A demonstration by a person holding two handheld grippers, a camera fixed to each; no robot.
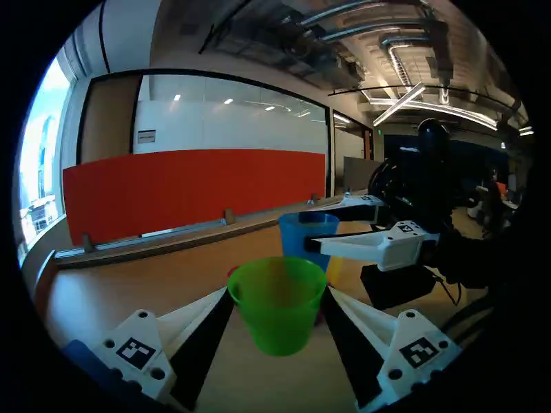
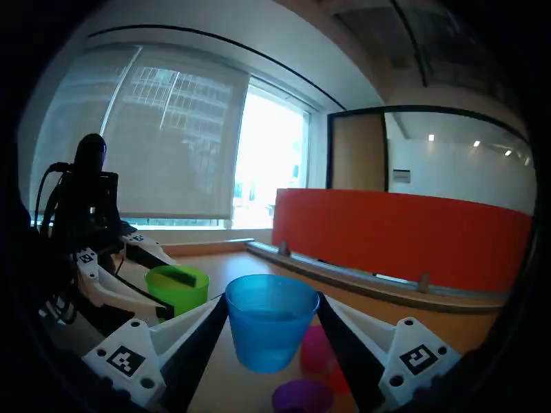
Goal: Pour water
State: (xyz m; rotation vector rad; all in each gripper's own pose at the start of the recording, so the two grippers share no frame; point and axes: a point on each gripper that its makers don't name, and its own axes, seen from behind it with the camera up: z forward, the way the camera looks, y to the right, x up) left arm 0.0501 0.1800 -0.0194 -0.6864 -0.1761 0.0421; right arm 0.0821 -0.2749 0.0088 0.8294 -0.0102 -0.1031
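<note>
Left gripper view: left claw [image 1: 277, 297] pinching the upright green cup [image 1: 277, 323] between both fingers, just in front of the blue cup [image 1: 303, 237] | right gripper view: right claw [image 2: 271, 306] pinching the upright blue cup, green cup near its left | pink cup [image 2: 317, 350] and purple cup [image 2: 302, 397] on the worktop [image 2: 231, 270] beside the blue cup's base

1st cup [image 1: 277, 313] in left tool [image 1: 277, 292]; 2nd cup [image 1: 306, 230] just behind, in right tool [image 2: 271, 303]; table [image 1: 172, 282] below both.
</note>
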